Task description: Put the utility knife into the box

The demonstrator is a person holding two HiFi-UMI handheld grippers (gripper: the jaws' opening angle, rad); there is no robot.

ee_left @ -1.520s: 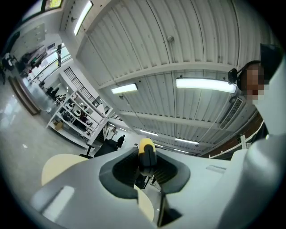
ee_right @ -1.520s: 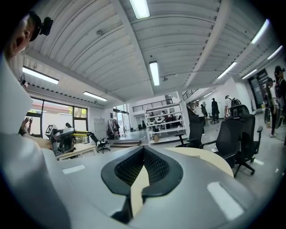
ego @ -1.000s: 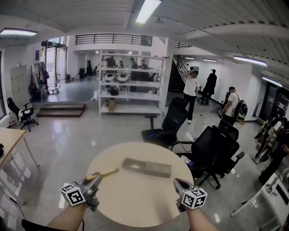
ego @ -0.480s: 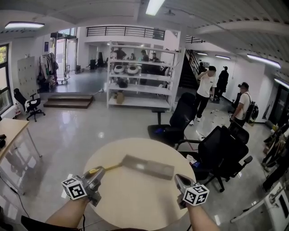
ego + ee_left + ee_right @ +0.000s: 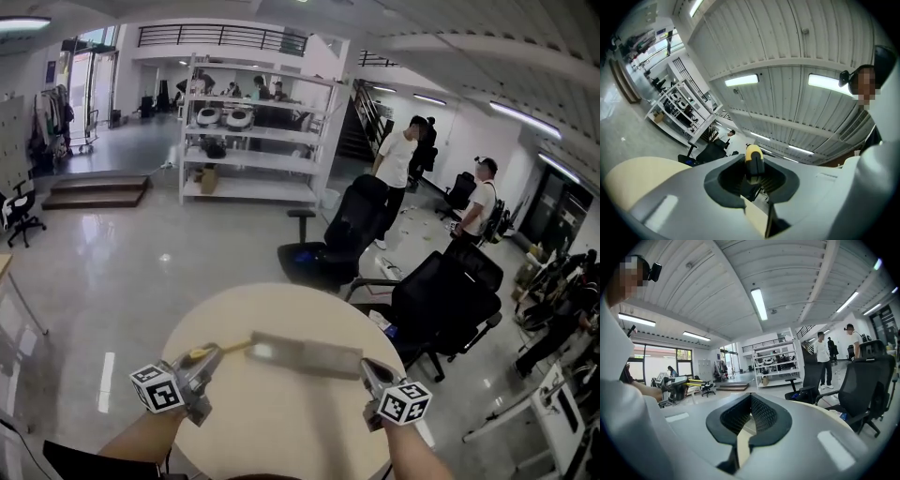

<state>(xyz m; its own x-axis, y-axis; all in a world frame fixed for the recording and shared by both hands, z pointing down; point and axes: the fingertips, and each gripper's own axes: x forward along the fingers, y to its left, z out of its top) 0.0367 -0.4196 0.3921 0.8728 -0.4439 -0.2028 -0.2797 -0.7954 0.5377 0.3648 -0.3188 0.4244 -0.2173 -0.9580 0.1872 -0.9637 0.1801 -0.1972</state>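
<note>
Left hand-held gripper [image 5: 208,354] | clamped on utility knife [image 5: 231,348] | tip just beside box [image 5: 309,355]

You stand over a round, cream-topped table [image 5: 281,422] on a glossy grey floor [image 5: 122,272], the tabletop filling the lower middle of your head view. One thing lies flat on it: a long, low, grey-brown box [image 5: 305,354], set crosswise near the middle, its long side running left to right and dipping slightly toward your right. Light glints off the box's left end. In your left gripper view the same pale tabletop [image 5: 633,180] curves along the lower left.
</note>
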